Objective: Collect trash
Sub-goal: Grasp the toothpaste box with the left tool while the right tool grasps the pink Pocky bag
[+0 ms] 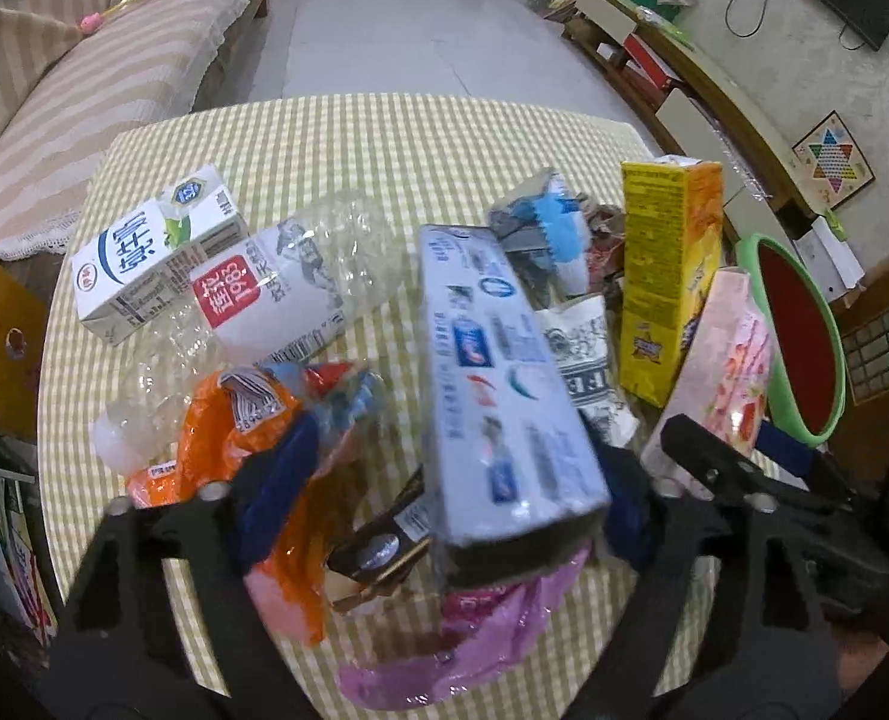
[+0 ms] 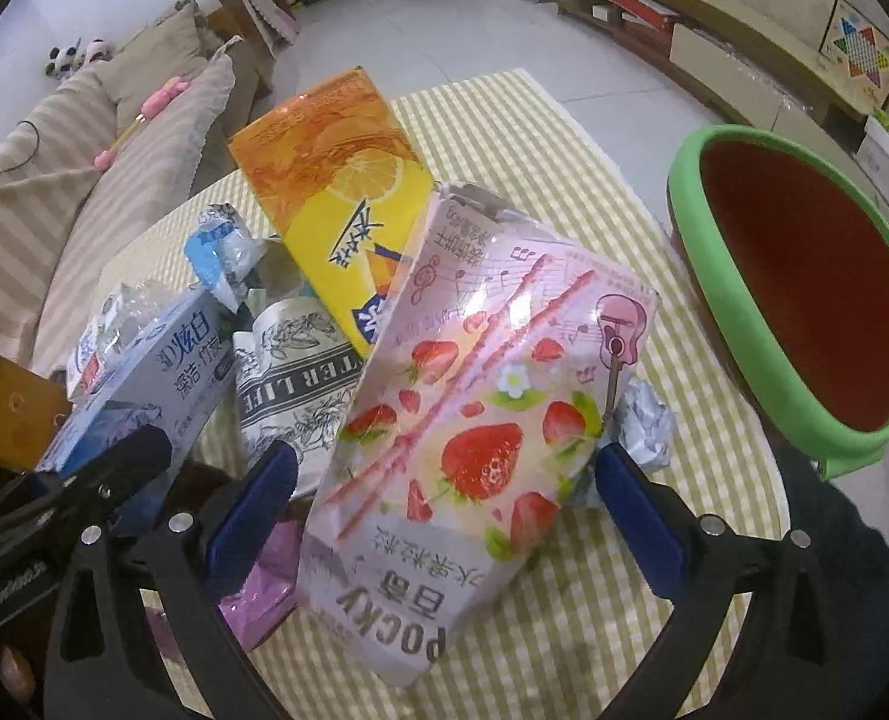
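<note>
1. Trash crowds a round table under a yellow-and-white checked cloth; the green-rimmed, red-lined bin sits off the table edge at 3 o'clock in the right wrist view.
2. Left gripper spreads wide around a long blue toothpaste box; its blue-padded fingers flank the box, though contact on the far side cannot be told.
3. Right gripper brackets a pink box printed with strawberries and biscuit sticks, "POCKY" reading upside down at 6 o'clock. Both pads sit at the box's edges; whether they press it cannot be told.
4. Behind the pink box, at 11 o'clock, a yellow-orange lemon drink carton stands tilted; the left wrist view shows its yellow back panel of fine print.
5. A paper cup lettered "TER LIFE" lies between the toothpaste box and the pink box.
6. At 10 o'clock in the left wrist view, a white milk carton with blue Chinese characters lies touching a crushed clear bottle whose red label reads "1983".
7. An orange wrapper and a pink plastic bag lie near 6 o'clock.
</note>
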`<state>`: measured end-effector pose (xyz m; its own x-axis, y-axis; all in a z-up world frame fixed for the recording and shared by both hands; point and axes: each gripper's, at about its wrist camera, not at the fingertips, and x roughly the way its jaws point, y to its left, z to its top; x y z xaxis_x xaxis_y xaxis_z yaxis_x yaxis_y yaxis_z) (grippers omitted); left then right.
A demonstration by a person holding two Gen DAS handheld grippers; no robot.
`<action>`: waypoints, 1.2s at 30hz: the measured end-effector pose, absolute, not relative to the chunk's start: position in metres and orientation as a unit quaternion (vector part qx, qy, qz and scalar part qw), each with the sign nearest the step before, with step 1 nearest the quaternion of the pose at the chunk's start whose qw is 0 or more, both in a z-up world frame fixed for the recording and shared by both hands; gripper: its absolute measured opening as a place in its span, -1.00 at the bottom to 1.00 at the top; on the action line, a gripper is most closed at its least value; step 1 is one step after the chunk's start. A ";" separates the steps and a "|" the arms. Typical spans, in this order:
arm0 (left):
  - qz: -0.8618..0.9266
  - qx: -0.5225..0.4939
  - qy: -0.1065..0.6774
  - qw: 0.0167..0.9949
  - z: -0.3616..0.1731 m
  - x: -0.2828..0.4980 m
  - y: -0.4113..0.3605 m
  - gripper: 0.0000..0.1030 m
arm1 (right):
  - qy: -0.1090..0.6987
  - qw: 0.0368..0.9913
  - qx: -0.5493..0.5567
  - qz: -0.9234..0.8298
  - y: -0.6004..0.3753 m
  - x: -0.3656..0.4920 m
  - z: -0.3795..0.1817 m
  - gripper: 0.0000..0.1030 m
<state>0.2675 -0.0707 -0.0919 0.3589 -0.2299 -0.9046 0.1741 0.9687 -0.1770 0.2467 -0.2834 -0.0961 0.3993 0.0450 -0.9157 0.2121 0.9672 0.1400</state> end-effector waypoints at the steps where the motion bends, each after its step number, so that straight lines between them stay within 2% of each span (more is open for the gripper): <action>1: -0.123 -0.032 0.556 0.821 -0.094 0.269 -0.070 0.24 | 0.545 0.829 0.111 -0.052 -0.282 0.248 -0.097 0.87; 6: -0.126 -0.039 0.570 0.811 -0.104 0.272 -0.067 -0.24 | 0.549 0.830 0.078 -0.060 -0.272 0.252 -0.100 0.84; 7: -0.128 -0.038 0.570 0.811 -0.104 0.271 -0.067 -0.28 | 0.550 0.830 0.074 -0.062 -0.272 0.251 -0.101 0.82; 11: -0.130 -0.035 0.567 0.813 -0.102 0.267 -0.067 -0.29 | 0.547 0.832 0.064 -0.068 -0.273 0.248 -0.101 0.77; 15: -0.131 -0.033 0.564 0.814 -0.100 0.262 -0.064 -0.29 | 0.535 0.837 0.083 -0.083 -0.277 0.247 -0.097 0.86; 22: -0.134 -0.033 0.561 0.816 -0.095 0.260 -0.065 -0.30 | 0.547 0.830 0.059 -0.096 -0.276 0.259 -0.107 0.88; 23: -0.134 -0.032 0.560 0.817 -0.094 0.260 -0.066 -0.30 | 0.545 0.831 0.054 -0.096 -0.276 0.259 -0.106 0.85; 25: -0.136 -0.030 0.556 0.819 -0.090 0.259 -0.066 -0.31 | 0.540 0.835 0.046 -0.097 -0.273 0.256 -0.104 0.60; 27: -0.137 -0.029 0.553 0.821 -0.086 0.258 -0.066 -0.31 | 0.538 0.837 0.049 -0.089 -0.275 0.252 -0.101 0.48; 36: -0.143 -0.029 0.537 0.831 -0.070 0.241 -0.059 -0.32 | 0.525 0.846 0.077 -0.051 -0.284 0.225 -0.076 0.41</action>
<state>0.2411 -0.0587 -0.0702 0.3819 -0.2688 -0.8842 0.2073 0.9573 -0.2015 0.2250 -0.2842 -0.0756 0.4445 -0.0057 -0.8957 0.1664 0.9831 0.0763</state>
